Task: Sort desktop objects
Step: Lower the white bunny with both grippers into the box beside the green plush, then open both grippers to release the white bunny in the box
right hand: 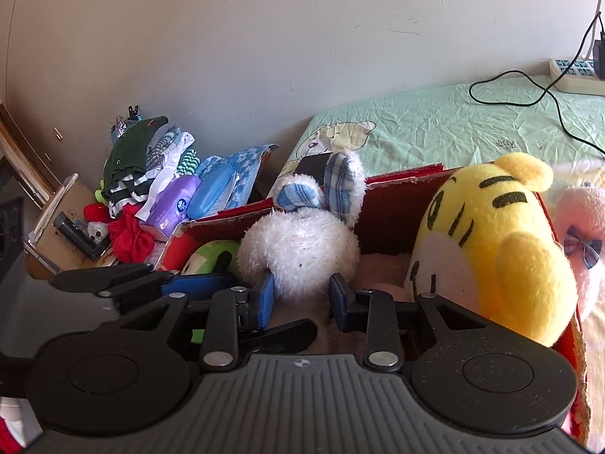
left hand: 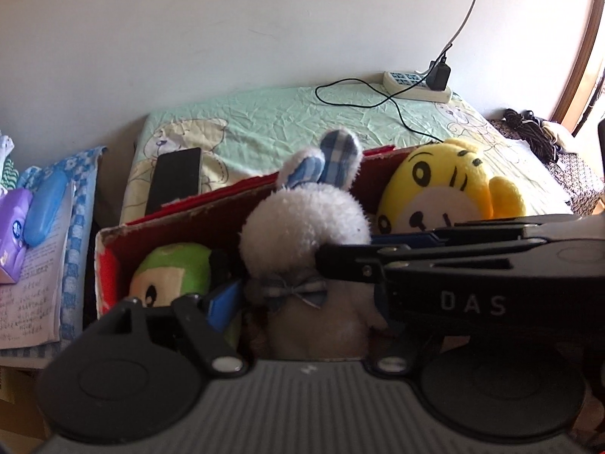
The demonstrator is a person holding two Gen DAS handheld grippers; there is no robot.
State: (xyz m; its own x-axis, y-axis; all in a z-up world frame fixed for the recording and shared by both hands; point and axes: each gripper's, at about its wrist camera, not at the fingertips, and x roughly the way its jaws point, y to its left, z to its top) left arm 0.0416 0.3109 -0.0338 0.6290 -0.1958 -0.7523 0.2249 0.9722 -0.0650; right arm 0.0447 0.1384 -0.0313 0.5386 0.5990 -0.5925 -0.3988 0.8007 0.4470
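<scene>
A white bunny plush [left hand: 306, 223] [right hand: 298, 249] with blue checked ears sits upright in a red cardboard box [left hand: 189, 215] [right hand: 401, 185]. My right gripper [right hand: 302, 295] has its blue pads pressed against the bunny at the base of its head. In the left wrist view it reaches in from the right [left hand: 329, 257]. My left gripper [left hand: 302, 299] stands open, its fingers wide apart on either side of the bunny's body. A yellow tiger plush [left hand: 446, 189] [right hand: 503, 249] lies at the box's right end. At the left end sits a green plush [left hand: 170, 272] [right hand: 211, 253].
The box rests on a green sheet with a black phone [left hand: 176, 178] behind it and a power strip [left hand: 412, 85] with cables at the far wall. A pink plush [right hand: 582, 227] lies right of the box. To the left are a purple tissue pack [right hand: 170, 208], a blue case [right hand: 213, 189] and piled clothes [right hand: 132, 162].
</scene>
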